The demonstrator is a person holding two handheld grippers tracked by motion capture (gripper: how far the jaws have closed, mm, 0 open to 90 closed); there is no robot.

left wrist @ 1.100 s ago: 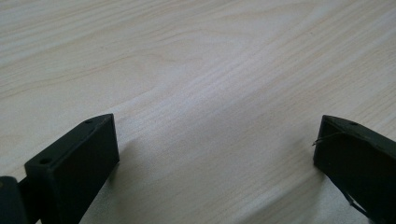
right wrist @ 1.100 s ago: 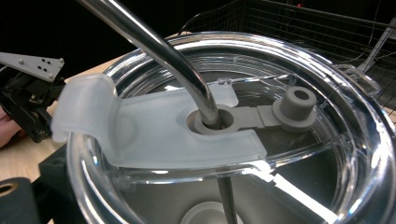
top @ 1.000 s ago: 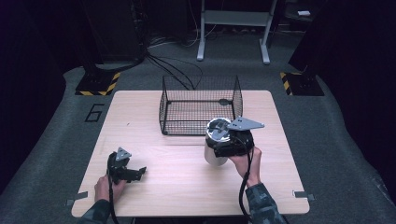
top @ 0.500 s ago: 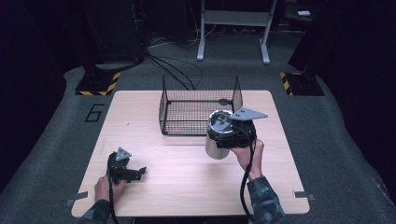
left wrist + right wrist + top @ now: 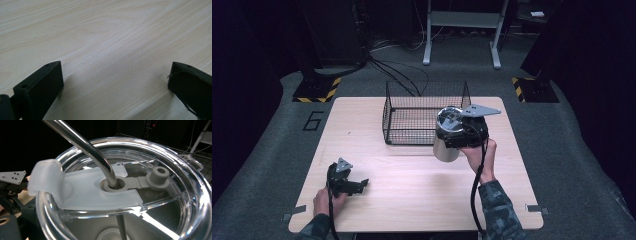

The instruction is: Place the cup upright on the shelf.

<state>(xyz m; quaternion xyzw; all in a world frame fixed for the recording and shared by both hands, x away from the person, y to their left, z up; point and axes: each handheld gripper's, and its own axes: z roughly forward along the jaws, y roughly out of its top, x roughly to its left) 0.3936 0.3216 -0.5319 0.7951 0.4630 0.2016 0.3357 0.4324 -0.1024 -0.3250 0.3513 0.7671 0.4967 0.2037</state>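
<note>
Right hand-held gripper (image 5: pixel 460 134) carries a steel tumbler (image 5: pixel 446 142) just clear of the bench (image 5: pixel 422 192), beside the wire basket (image 5: pixel 424 112), clamping it near the clear lid (image 5: pixel 120 190) for lifting; left hand-held gripper (image 5: pixel 346 183) rests spread open and empty on the wood, out of the way

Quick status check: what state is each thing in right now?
Tumbler: lifted off the table, held by the right gripper, lid on, straw through the lid.
Wire basket: upright, empty.
Left gripper: open, resting low on the table, holding nothing.
</note>
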